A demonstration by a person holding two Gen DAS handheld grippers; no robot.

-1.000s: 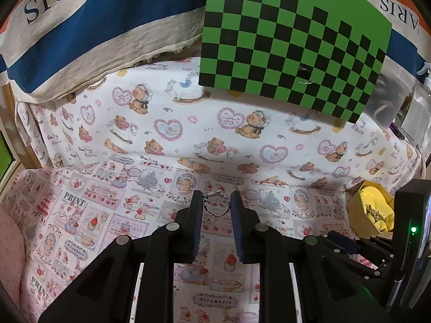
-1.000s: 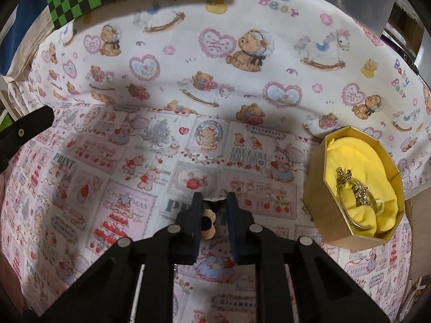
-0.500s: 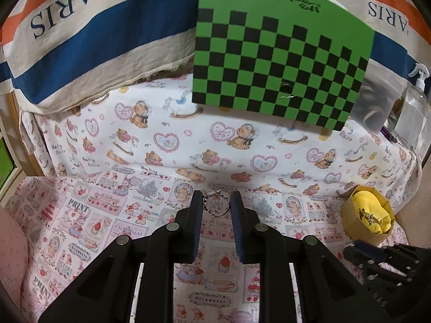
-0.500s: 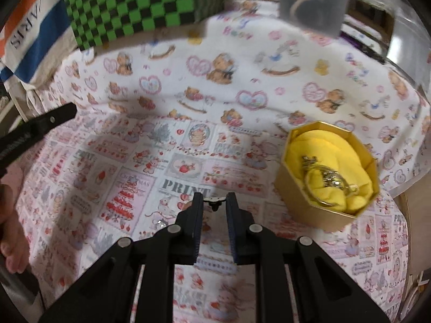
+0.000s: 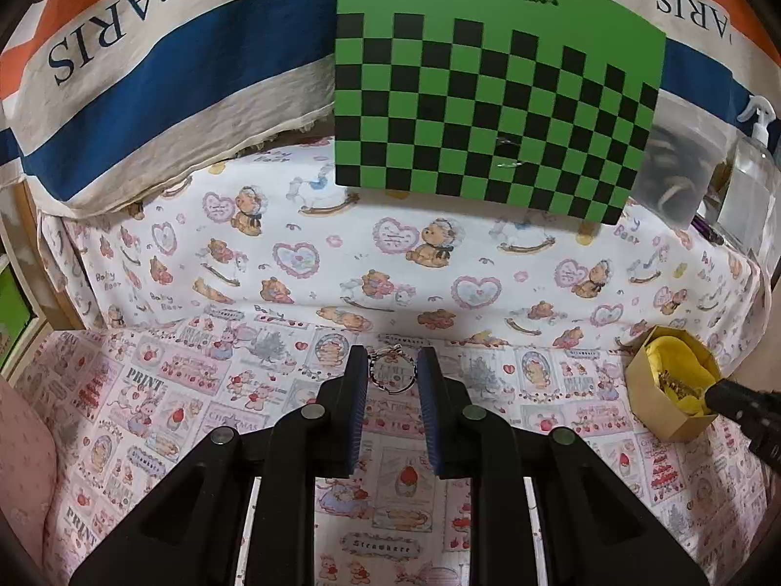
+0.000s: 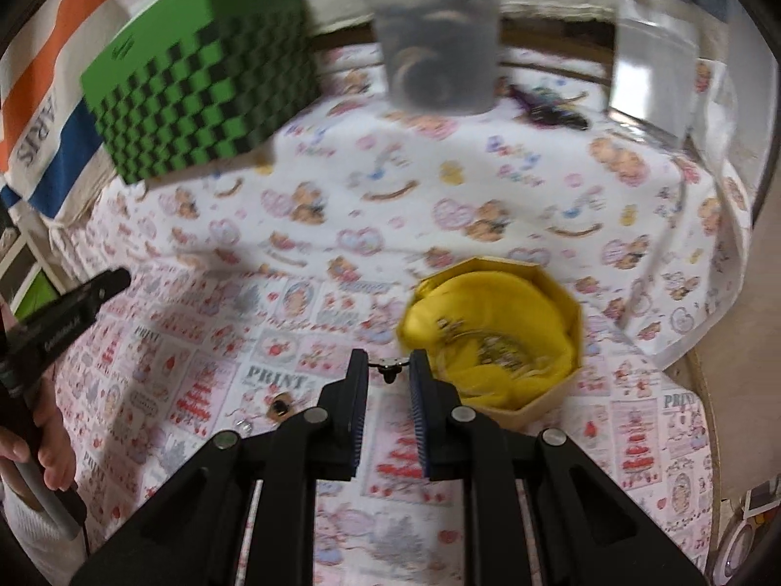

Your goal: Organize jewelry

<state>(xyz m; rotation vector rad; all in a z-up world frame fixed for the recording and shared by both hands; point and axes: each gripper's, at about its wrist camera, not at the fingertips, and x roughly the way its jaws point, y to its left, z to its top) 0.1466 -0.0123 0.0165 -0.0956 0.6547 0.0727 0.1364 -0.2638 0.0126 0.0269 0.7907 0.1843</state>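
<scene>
My left gripper (image 5: 393, 371) is shut on a small beaded ring (image 5: 393, 377) held at its fingertips above the printed cloth. My right gripper (image 6: 388, 366) is shut on a tiny dark metal piece (image 6: 389, 369) that spans its fingertips. It hangs just left of the octagonal gold box (image 6: 537, 408) with its yellow lining. A gold bracelet (image 6: 493, 346) lies in that box. In the left wrist view the box (image 5: 649, 400) sits at the far right, with the right gripper's fingertip (image 5: 732, 403) at its edge.
A flower-shaped earring (image 6: 279, 408) and a small clear piece (image 6: 242, 425) lie on the cloth to the left. A green checkered board (image 5: 493, 97), a clear tub (image 6: 439, 49) and a pump bottle (image 6: 659, 39) stand at the back. A hand (image 6: 34, 444) holds the left gripper.
My right gripper rose off the cloth with the tiny piece and moved right toward the gold box, leaving the flower earring behind. My left gripper kept its hold and stayed about where it was.
</scene>
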